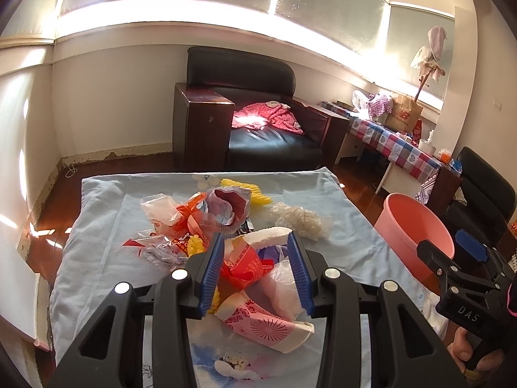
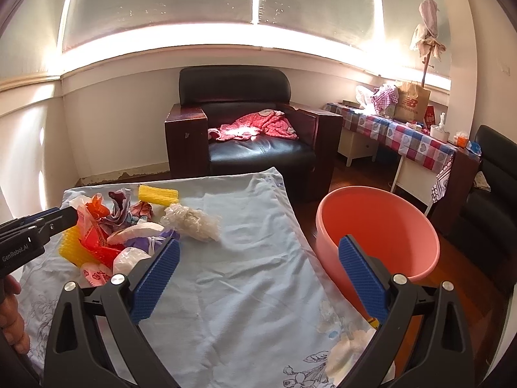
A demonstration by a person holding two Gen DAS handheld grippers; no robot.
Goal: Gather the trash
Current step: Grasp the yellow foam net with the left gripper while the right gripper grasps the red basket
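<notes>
A pile of trash lies on the pale blue cloth (image 1: 349, 252): a red wrapper (image 1: 242, 268), a pink paper cup (image 1: 268, 323), a white foam piece (image 1: 268, 236), crinkled clear plastic (image 2: 190, 221) and yellow foam netting (image 2: 158, 194). My left gripper (image 1: 255, 239) hovers over the pile with its jaws partly apart. The red wrapper and a white bag show between the blue pads (image 1: 211, 271), with no clear pinch. My right gripper (image 2: 258, 241) is wide open over bare cloth (image 2: 245, 291), holding nothing. A pink basin (image 2: 378, 220) stands just right of it.
The basin (image 1: 416, 226) stands beside the table's right edge, and what shows of its inside holds nothing. Behind the table are a black armchair (image 2: 245, 129) with a pink garment and a side table under a checked cloth (image 2: 410, 135). A black chair (image 2: 491, 194) stands at the right.
</notes>
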